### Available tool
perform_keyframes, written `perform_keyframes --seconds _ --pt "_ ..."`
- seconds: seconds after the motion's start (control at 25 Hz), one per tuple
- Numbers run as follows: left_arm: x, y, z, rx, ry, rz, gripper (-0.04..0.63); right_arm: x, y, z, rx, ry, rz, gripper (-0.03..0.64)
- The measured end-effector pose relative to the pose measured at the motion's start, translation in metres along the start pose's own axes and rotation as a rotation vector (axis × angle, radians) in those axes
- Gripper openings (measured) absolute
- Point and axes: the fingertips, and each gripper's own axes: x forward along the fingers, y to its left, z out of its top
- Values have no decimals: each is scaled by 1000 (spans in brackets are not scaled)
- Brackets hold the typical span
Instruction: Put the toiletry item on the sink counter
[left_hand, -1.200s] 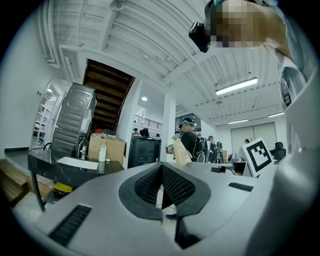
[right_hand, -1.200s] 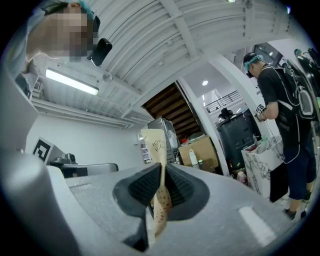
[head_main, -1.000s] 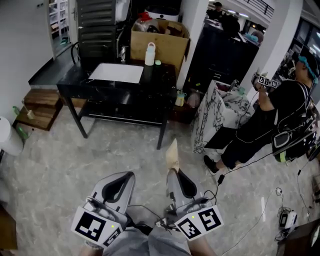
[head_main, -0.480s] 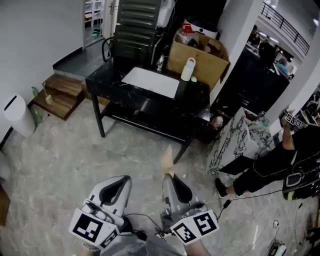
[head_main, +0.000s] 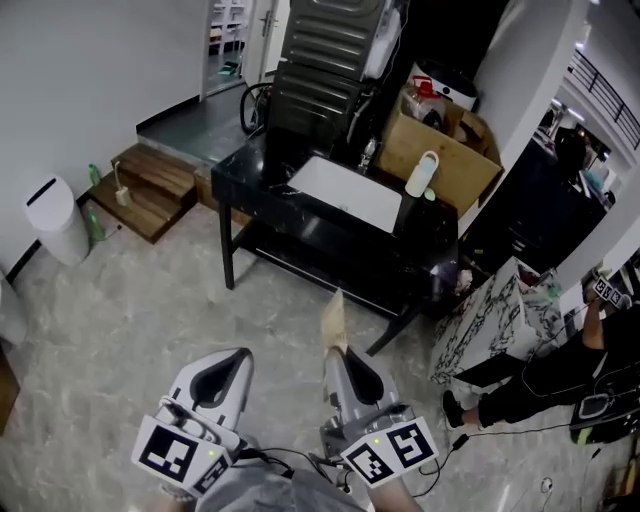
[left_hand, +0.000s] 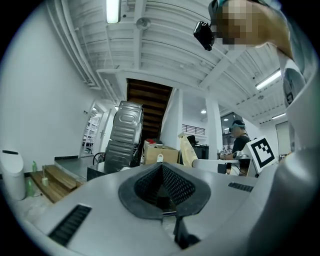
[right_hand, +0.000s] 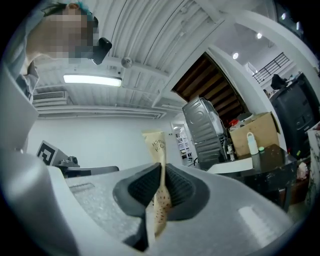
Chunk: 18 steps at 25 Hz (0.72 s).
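My right gripper (head_main: 337, 352) (right_hand: 161, 176) is shut on a flat beige toiletry tube (head_main: 333, 321) (right_hand: 156, 150) that sticks up out of the jaws, over the floor. To its left my left gripper (head_main: 238, 358) (left_hand: 162, 175) is shut, with nothing between the jaws. The black marble sink counter (head_main: 433, 253) stands ahead of both, with a white sink basin (head_main: 345, 193) let into its top and a tap (head_main: 367, 152) behind the basin. A white bottle (head_main: 420, 174) stands at the counter's far right; it also shows in the right gripper view (right_hand: 251, 142).
A cardboard box (head_main: 440, 150) and a grey ribbed appliance (head_main: 324, 50) stand behind the counter. Wooden steps (head_main: 155, 190) and a white bin (head_main: 55, 219) are at the left. A marble-patterned cabinet (head_main: 489, 325) and a person in black (head_main: 560, 375) are at the right.
The view has swung right and nearer, so the sink counter has come closer and shifted towards the middle. Both grippers keep their pose, the tube still held.
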Motion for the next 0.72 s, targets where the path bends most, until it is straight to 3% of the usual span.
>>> perform_keyframes --seconds 0.4,0.72 --pt "4 87 5 8 -40 38 3 82 27 -17 -24 -4 41 26" --pt "-5 119 -3 -18 -39 79 5 109 35 -31 -33 30 56 26"
